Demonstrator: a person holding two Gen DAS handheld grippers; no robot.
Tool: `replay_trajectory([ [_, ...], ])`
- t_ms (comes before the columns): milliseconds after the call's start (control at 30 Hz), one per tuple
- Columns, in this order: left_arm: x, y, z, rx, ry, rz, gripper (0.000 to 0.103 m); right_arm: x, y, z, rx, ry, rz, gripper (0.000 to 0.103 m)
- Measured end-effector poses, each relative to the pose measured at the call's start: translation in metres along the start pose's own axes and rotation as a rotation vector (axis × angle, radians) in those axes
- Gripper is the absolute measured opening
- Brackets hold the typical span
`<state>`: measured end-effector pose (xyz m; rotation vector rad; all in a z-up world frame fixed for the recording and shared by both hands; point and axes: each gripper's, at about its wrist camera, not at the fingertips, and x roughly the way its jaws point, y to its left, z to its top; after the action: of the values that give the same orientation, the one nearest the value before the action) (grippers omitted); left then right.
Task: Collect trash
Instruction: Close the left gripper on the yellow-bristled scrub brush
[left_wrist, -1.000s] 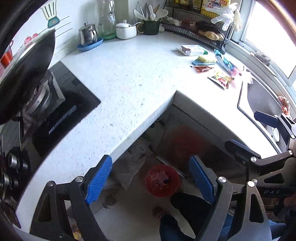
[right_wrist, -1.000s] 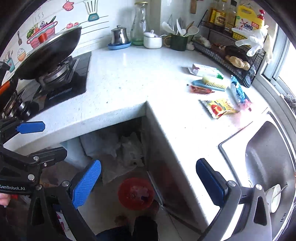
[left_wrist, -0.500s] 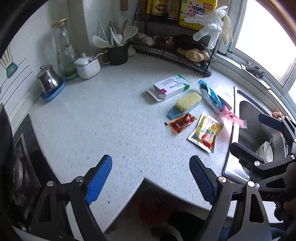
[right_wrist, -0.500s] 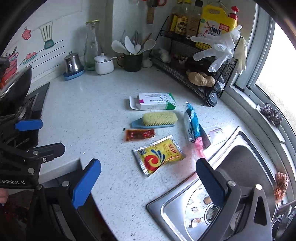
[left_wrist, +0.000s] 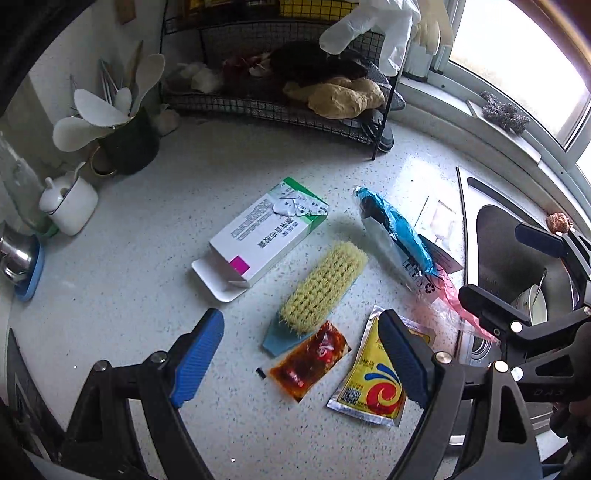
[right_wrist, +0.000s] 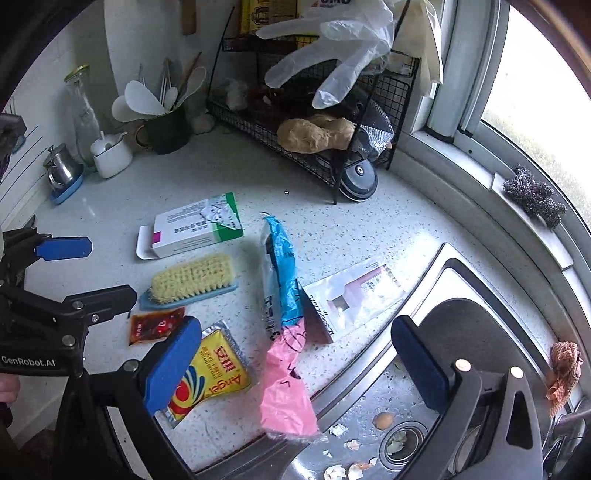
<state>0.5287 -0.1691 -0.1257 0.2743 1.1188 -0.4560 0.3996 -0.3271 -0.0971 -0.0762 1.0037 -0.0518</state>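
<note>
Litter lies on the speckled white counter: an opened white box with a green end (left_wrist: 264, 240) (right_wrist: 195, 229), a red sauce packet (left_wrist: 310, 360) (right_wrist: 155, 325), a yellow packet (left_wrist: 373, 384) (right_wrist: 214, 373), a blue-and-silver wrapper (left_wrist: 395, 236) (right_wrist: 279, 273), a pink plastic scrap (right_wrist: 286, 384) and a white sachet (right_wrist: 351, 295). My left gripper (left_wrist: 299, 332) hovers open above the sauce packet, holding nothing. My right gripper (right_wrist: 295, 332) hangs open and unloaded over the pink scrap, at the sink's edge. Each gripper also shows in the other's view: right gripper (left_wrist: 513, 269), left gripper (right_wrist: 88, 273).
A yellow-bristled scrub brush (left_wrist: 321, 291) lies among the litter. Behind stands a black wire rack (right_wrist: 295, 122) with a plastic glove hung on it, and a dark cup of utensils (left_wrist: 125, 147). The steel sink (right_wrist: 461, 332) to the right holds eggshell bits (right_wrist: 347, 469).
Both grippers swung from over the counter's edge and the red bin on the floor to the counter corner, and now hang close over the litter. Both stayed open.
</note>
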Motion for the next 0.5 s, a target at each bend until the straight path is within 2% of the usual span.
replay_trajectory([
  [167,0.038,-0.011,0.015,0.073,0.075,-0.01,0.083,0.023,-0.021,0.003,0.029,0.044,-0.014,0.103],
  [367,0.066,-0.022,0.02,0.138,0.135,-0.029,0.066,0.036,-0.038,0.002,0.06,0.075,-0.013,0.103],
  [500,0.078,-0.026,0.02,0.151,0.15,-0.028,0.047,0.04,-0.045,-0.001,0.081,0.086,-0.011,0.103],
])
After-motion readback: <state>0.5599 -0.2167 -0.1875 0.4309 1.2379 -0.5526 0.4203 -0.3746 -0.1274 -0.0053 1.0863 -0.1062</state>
